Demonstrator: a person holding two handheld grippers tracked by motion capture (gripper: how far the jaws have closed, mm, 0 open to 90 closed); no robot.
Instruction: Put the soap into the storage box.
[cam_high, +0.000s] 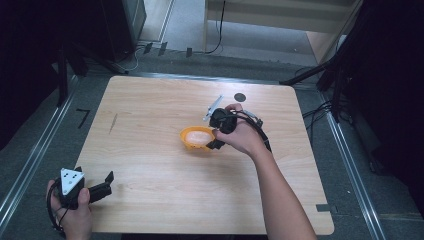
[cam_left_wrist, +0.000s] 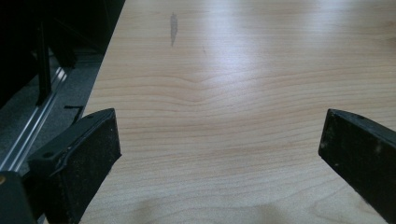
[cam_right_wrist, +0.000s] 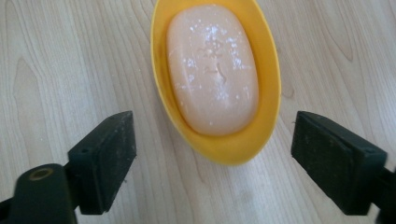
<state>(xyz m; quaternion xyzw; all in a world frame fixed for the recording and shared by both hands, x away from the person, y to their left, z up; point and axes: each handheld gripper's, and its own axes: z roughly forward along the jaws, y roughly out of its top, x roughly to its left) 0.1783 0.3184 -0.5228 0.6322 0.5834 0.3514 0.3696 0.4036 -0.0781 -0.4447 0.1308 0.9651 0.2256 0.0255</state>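
High view has the yellow soap dish (cam_high: 196, 138) sitting roughly mid-worktop (cam_high: 150, 150), with the peach-coloured soap bar (cam_high: 199, 136) lying flat inside it. Right gripper (cam_high: 216, 136) is right up against the dish's near-right edge, held in the person's right hand (cam_high: 243, 135), cable trailing off behind.

Right gripper view is the clearer one: jaws spread wide, one on each side of the dish's near end, neither pad touching it, nothing held. Soap's got some white speckles and a faint stamped mark on top, and it sits snug in the dish lengthwise.

Left gripper (cam_high: 102, 187) is way off at the near-left corner of the worktop, well apart from the dish, with the grey three-cornered plate on top. Its own view shows the jaws wide apart over bare wood, holding nothing. Also a small dark streak (cam_left_wrist: 173, 28) on the wood farther out.
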